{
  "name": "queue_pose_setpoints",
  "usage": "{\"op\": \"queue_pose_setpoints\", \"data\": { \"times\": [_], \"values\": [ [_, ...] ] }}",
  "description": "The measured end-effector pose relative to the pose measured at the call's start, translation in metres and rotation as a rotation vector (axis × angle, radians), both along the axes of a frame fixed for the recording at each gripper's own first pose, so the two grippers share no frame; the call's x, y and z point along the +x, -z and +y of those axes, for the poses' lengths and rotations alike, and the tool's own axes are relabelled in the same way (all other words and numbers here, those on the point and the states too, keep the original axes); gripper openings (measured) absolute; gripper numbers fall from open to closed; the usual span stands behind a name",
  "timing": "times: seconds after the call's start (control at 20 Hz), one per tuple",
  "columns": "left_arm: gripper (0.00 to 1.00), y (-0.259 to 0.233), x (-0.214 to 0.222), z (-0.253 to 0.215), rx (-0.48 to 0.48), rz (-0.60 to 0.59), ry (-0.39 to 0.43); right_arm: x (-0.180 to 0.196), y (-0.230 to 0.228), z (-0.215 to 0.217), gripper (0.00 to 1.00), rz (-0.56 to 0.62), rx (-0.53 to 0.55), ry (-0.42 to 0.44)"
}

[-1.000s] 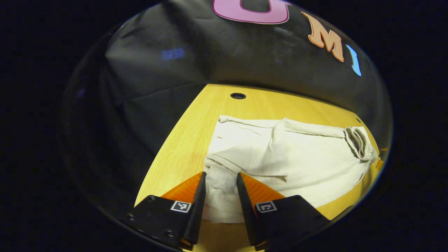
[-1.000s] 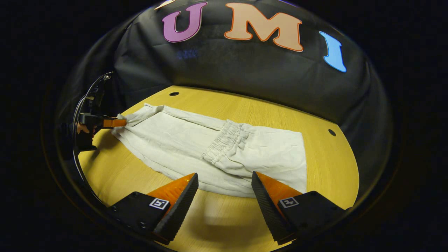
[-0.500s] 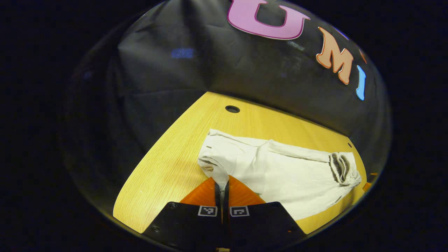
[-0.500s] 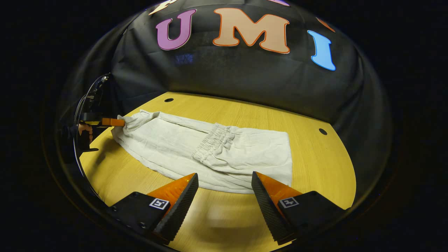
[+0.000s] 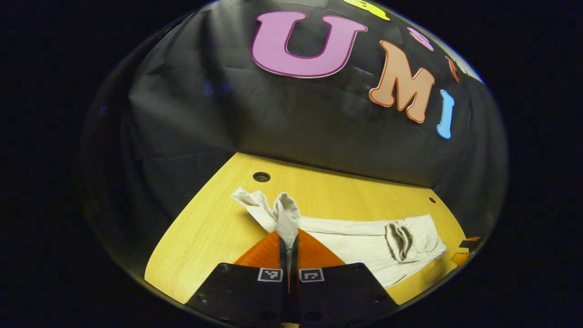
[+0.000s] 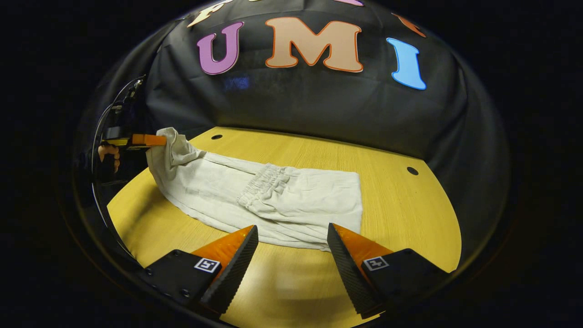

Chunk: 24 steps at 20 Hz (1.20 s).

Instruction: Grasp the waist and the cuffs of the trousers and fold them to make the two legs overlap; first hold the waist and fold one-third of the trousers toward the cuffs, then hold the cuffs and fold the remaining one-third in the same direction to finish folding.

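Cream trousers (image 6: 291, 205) lie across the yellow table (image 6: 401, 214), the waist part folded over so the gathered waistband (image 6: 262, 184) rests mid-length. My left gripper (image 5: 289, 241) is shut on the cuff end (image 5: 286, 212) and holds it raised off the table; in the right gripper view that same gripper (image 6: 149, 140) shows at the far left with the cloth hanging from it. My right gripper (image 6: 291, 228) stands open just in front of the trousers' near edge, nothing between its fingers. In the left gripper view the waistband (image 5: 400, 234) sits at the right.
The black cloth wall closes the table's back and sides. Round holes pierce the tabletop: a large hole (image 5: 261, 176) behind the cuffs and a small hole (image 6: 412, 171) at the far right. A hand (image 6: 108, 152) holds the left gripper. Bare wood (image 6: 291, 291) lies under my right gripper.
The left gripper closed on the cuff end, then lifted it off the table, bunching the cloth. The right gripper stayed open and drew back slightly from the trousers.
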<state>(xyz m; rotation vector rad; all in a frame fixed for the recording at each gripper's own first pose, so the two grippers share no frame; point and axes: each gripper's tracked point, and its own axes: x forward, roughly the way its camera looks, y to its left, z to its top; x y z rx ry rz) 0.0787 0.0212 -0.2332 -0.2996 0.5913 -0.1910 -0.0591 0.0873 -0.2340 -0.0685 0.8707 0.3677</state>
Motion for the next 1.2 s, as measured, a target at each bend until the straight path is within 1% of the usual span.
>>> {"op": "queue_pose_setpoints", "data": {
  "times": [0.25, 0.6, 0.9, 1.2],
  "values": [
    [0.0, -0.044, 0.01, -0.046, -0.008, -0.07, 0.045, 0.004, -0.007, -0.034, 0.98, -0.018, 0.013, 0.025],
    [0.0, -0.077, 0.017, -0.118, -0.021, -0.118, 0.124, 0.003, -0.009, -0.076, 0.98, -0.032, 0.031, 0.076],
    [0.0, -0.103, 0.024, -0.19, -0.031, -0.157, 0.218, -0.008, -0.011, -0.111, 0.98, -0.035, 0.028, 0.115],
    [0.0, -0.115, 0.024, -0.269, -0.036, -0.179, 0.33, -0.022, -0.014, -0.138, 0.98, -0.035, 0.025, 0.147]
  ]
}}
